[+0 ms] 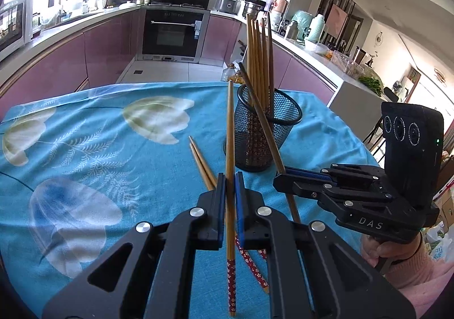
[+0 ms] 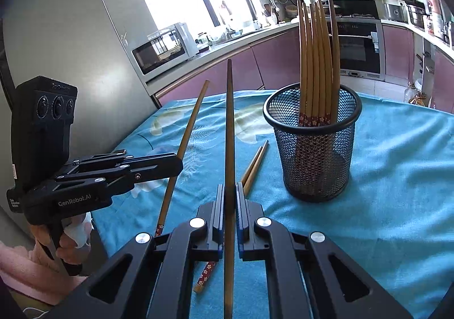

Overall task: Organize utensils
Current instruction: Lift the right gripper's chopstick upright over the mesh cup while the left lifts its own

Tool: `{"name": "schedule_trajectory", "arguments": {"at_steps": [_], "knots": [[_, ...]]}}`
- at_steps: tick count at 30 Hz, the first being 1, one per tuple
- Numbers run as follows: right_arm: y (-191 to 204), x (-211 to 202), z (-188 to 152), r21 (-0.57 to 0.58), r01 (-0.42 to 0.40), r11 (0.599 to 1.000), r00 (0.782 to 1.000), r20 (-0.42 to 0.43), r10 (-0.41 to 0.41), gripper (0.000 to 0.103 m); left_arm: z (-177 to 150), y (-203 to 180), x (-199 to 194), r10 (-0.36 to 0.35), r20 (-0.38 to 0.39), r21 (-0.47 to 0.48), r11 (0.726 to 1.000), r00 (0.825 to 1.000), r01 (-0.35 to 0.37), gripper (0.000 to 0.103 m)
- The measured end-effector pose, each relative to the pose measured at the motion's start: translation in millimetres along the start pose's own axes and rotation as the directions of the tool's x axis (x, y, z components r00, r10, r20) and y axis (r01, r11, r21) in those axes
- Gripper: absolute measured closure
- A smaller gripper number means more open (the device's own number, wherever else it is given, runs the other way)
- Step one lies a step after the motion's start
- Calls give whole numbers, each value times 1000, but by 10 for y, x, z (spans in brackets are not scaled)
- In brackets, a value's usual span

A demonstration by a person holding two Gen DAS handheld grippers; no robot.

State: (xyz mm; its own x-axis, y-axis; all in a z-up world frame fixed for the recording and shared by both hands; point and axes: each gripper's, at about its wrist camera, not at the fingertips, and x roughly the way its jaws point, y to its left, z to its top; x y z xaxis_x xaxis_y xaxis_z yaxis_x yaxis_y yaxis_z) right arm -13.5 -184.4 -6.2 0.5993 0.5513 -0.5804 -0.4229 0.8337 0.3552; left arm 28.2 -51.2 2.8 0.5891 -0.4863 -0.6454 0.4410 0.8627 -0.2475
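Note:
A black mesh cup (image 1: 265,131) (image 2: 317,148) stands on the blue tablecloth and holds several wooden chopsticks (image 1: 259,58) (image 2: 317,63) upright. My left gripper (image 1: 230,180) is shut on one chopstick (image 1: 230,134), held tip-up above the cloth just left of the cup. My right gripper (image 2: 229,191) is shut on a darker chopstick (image 2: 229,131), also tip-up; it shows in the left wrist view (image 1: 281,177) beside the cup. Two more chopsticks (image 1: 201,163) (image 2: 254,167) lie on the cloth between the grippers and the cup.
The table has a blue flowered cloth (image 1: 85,148) (image 2: 397,191). Behind it are purple kitchen cabinets, an oven (image 1: 171,32) and a microwave (image 2: 161,49). A grey fridge (image 2: 71,49) stands to the left in the right wrist view.

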Motion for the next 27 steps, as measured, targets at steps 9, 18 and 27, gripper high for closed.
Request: {"name": "schedule_trajectory", "arguments": {"at_steps": [9, 18, 27], "knots": [[-33, -74, 28, 8, 7, 1000, 1000, 28, -7, 97, 61, -49, -72, -26, 15, 3, 1000, 1000, 26, 96], [-91, -177, 62, 11, 15, 1000, 999, 50, -16, 97, 107, -94, -143, -45, 33, 12, 999, 998, 44, 96], [-106, -243, 109, 14, 27, 1000, 997, 76, -28, 97, 178, -158, -173, -52, 54, 30, 998, 997, 50, 96]]}}
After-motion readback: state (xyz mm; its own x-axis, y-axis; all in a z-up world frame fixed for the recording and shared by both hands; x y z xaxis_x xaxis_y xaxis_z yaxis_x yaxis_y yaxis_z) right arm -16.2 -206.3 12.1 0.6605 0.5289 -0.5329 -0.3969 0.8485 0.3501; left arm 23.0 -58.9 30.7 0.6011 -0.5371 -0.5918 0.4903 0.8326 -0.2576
